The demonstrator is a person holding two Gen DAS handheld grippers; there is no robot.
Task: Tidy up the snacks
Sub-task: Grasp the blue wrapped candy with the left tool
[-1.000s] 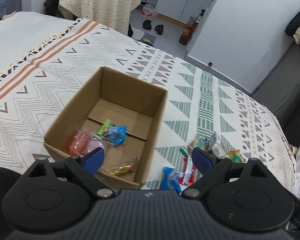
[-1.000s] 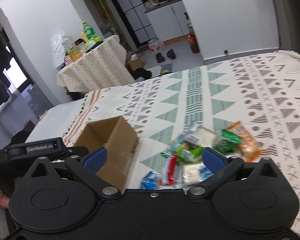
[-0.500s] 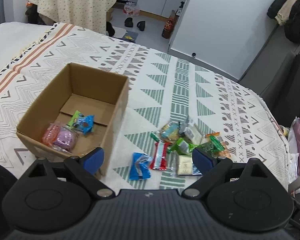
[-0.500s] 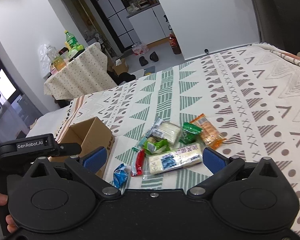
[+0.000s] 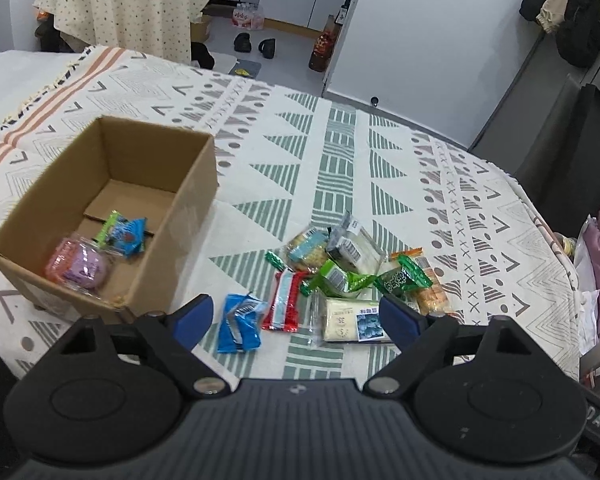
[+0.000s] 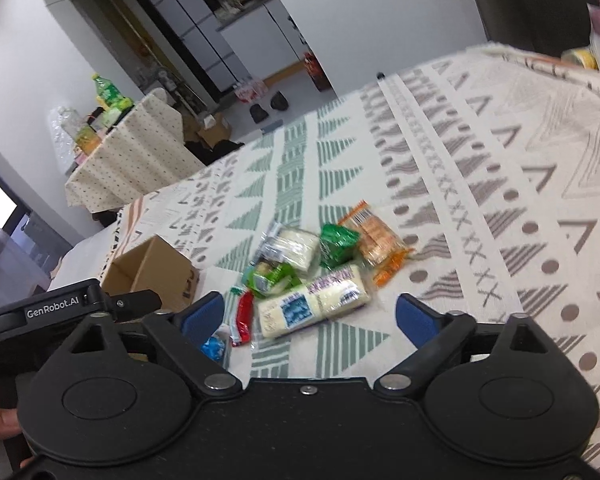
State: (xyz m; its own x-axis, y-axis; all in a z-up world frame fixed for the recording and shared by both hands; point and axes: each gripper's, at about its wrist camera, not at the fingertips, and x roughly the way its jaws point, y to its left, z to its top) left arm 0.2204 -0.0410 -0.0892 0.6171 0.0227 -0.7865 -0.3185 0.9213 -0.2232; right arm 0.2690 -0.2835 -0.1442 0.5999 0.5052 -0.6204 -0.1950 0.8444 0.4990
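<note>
I am looking over a bed (image 5: 340,152) under a patterned blanket, which is carrying everything here; being soft, I judge it is going to give under any downward press, so wrappers may sink rather than slide. The cardboard box (image 5: 188,216) is sitting open-topped on the left, stiff-walled and light, already holding a pink-purple pack (image 5: 80,266) and a blue-green pack (image 5: 124,234), with most of its floor free. Just beside its right wall the loose snack pile is lying, well inside the blanket's edges, with bare blanket beyond and to the right for manoeuvring. Largest is the white wafer pack (image 6: 314,300), long and fairly rigid; I am judging it best taken across its short width, mid-length. The orange cracker pack (image 6: 374,240) is looking brittle, so light squeeze only. The clear-wrapped pastry (image 6: 296,246) and green packs (image 5: 404,280) are looking soft and crinkly, slippery film, best pinched at a sealed end. The red stick pack (image 5: 286,300) and blue pack (image 5: 238,320) are lying nearest the box, small and light. The left tool (image 5: 296,316) is hovering wide open and empty above the pile; the right tool (image 6: 310,318) is likewise spread open, holding nothing, over the wafer pack.
</note>
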